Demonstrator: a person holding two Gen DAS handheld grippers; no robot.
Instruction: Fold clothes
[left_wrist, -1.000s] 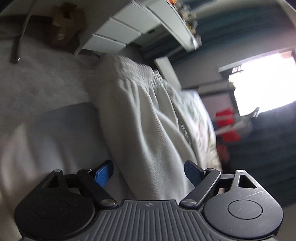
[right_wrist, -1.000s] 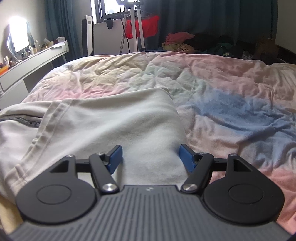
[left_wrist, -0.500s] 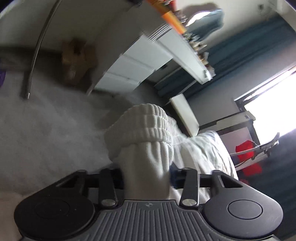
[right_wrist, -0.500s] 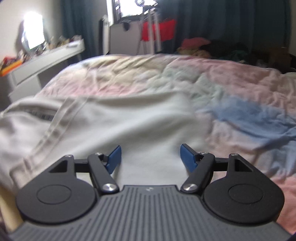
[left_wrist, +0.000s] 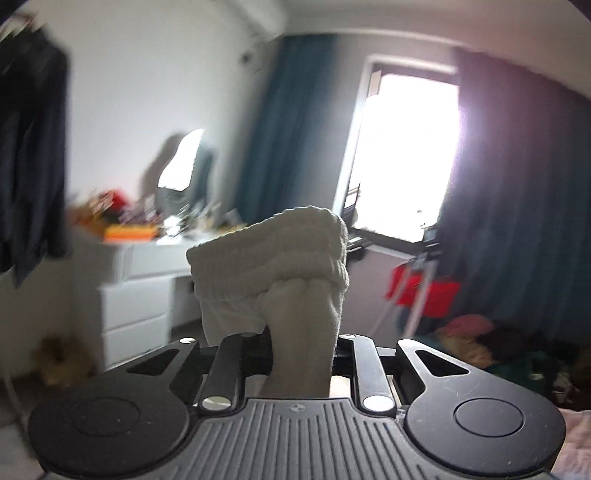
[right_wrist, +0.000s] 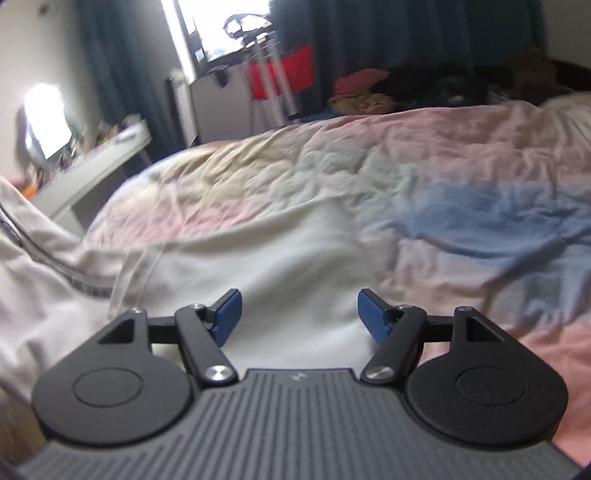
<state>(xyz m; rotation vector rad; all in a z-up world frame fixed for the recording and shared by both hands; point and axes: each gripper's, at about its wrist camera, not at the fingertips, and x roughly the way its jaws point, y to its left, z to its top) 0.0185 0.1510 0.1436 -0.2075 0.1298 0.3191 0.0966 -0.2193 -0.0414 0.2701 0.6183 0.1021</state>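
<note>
We are noting the left gripper (left_wrist: 301, 350) closing its jaws on the white garment's ribbed cuff (left_wrist: 273, 251), which is standing upright, long axis vertical, above the fingers. The right gripper (right_wrist: 300, 315) is hovering with jaws wide and empty over the white garment (right_wrist: 280, 266) lying across the bed (right_wrist: 461, 166).

Cream garment (right_wrist: 295, 266), pastel patchwork bedspread (right_wrist: 461, 177), teal curtains (left_wrist: 273, 122)
</note>
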